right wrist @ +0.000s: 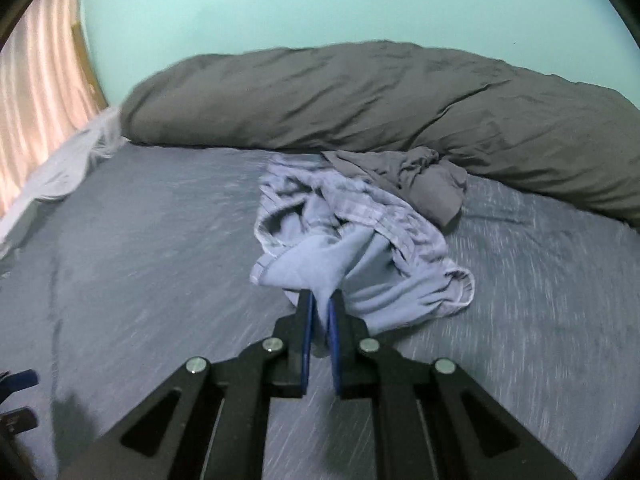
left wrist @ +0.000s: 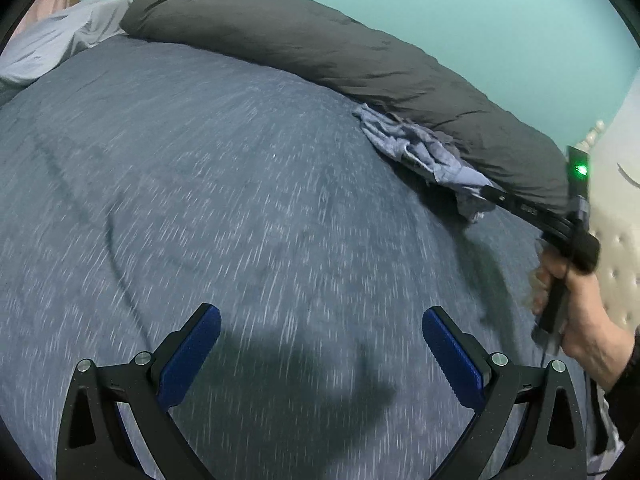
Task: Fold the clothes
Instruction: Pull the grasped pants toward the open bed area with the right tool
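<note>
A crumpled light blue garment (right wrist: pixel 352 240) lies on the blue-grey bedspread (right wrist: pixel 160 248), with a grey garment (right wrist: pixel 424 180) bunched behind it. My right gripper (right wrist: pixel 322 300) is shut on the near edge of the light blue garment. In the left wrist view the same garment (left wrist: pixel 424 156) lies far right against the pillow, with the right gripper's body (left wrist: pixel 560 224) and the hand holding it beside it. My left gripper (left wrist: pixel 320 320) is open and empty, low over bare bedspread (left wrist: pixel 200 180).
A long dark grey pillow (right wrist: pixel 360 100) runs along the back of the bed against a teal wall (right wrist: pixel 320 0). A pale sheet (left wrist: pixel 60 40) and pink curtain (right wrist: pixel 36 100) are at the left. A cream tufted headboard (left wrist: pixel 616 248) is at right.
</note>
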A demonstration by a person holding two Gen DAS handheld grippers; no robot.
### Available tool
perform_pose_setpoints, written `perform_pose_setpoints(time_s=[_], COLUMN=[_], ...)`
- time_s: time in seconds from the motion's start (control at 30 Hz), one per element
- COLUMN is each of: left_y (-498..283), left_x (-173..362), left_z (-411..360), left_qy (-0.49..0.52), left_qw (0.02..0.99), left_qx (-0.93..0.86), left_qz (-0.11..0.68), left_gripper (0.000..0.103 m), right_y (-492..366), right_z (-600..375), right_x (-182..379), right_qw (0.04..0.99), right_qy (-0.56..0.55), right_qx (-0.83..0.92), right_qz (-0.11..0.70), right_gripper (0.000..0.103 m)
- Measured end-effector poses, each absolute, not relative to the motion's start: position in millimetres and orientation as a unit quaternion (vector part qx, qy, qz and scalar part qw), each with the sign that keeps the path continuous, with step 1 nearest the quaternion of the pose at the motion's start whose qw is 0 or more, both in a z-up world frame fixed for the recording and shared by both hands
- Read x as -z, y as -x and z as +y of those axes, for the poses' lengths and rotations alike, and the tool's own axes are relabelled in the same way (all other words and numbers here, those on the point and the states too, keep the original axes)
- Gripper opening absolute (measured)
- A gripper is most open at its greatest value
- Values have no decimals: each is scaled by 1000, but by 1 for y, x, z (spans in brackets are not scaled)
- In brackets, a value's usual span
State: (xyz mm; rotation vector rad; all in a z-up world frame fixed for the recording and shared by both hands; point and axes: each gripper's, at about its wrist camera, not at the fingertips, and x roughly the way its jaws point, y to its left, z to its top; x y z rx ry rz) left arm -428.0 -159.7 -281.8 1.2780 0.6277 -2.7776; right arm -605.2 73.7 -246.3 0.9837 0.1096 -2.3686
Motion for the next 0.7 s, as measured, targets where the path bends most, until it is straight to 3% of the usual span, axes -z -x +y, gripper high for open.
perform_pose_setpoints(time_s=[0.33,0.7], left_y=[326,224], left_x=[281,258], left_z=[-137,-126], left_qy=[-385,-372], left_qw=[6,-22], left_qx=[900,897], left_qz=[205,238], left_gripper=[103,103], right_y=[437,277], right_z=[107,143], right_x=[232,211], right_qw=[325,309], right_qy=[-352,-338], right_qx=[878,889], right_qz=[3,4], right_gripper=[7,2])
